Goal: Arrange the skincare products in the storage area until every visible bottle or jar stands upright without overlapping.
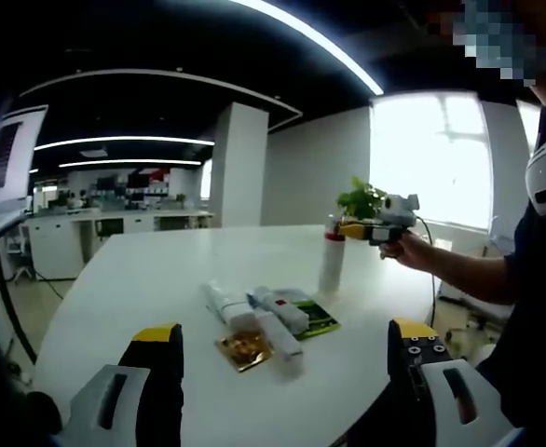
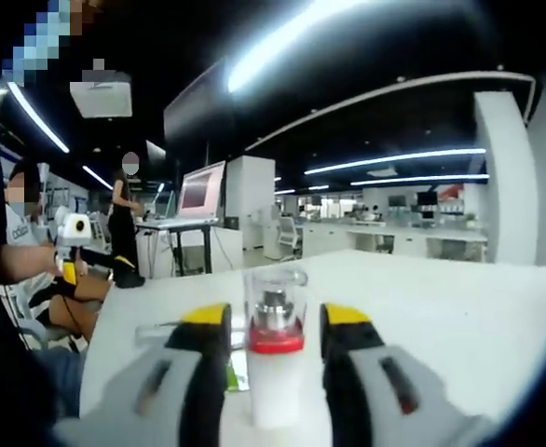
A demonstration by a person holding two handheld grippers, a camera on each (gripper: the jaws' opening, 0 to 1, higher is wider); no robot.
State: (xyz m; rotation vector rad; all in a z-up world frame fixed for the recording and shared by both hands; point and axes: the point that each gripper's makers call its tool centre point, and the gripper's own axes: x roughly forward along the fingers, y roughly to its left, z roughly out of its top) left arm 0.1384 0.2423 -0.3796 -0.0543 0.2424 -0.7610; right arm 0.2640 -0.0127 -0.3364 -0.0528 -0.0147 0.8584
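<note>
An upright white bottle (image 1: 332,264) with a red collar and clear cap stands on the white table (image 1: 152,270), right of centre. My right gripper (image 1: 355,229), in a person's hand, reaches its top. In the right gripper view the bottle (image 2: 274,358) sits between the jaws of my right gripper (image 2: 275,328), with a narrow gap showing on each side. Several white tubes and bottles (image 1: 259,312) lie flat in a loose cluster nearer to me. My left gripper (image 1: 287,340) hovers wide open in front of that cluster, holding nothing.
A gold packet (image 1: 243,349) and a green packet (image 1: 316,318) lie beside the tubes. A potted plant (image 1: 361,198) stands behind the bottle. The person's arm and body (image 1: 525,298) are at the table's right edge. Another person (image 2: 122,222) stands by a desk with a monitor (image 2: 203,190).
</note>
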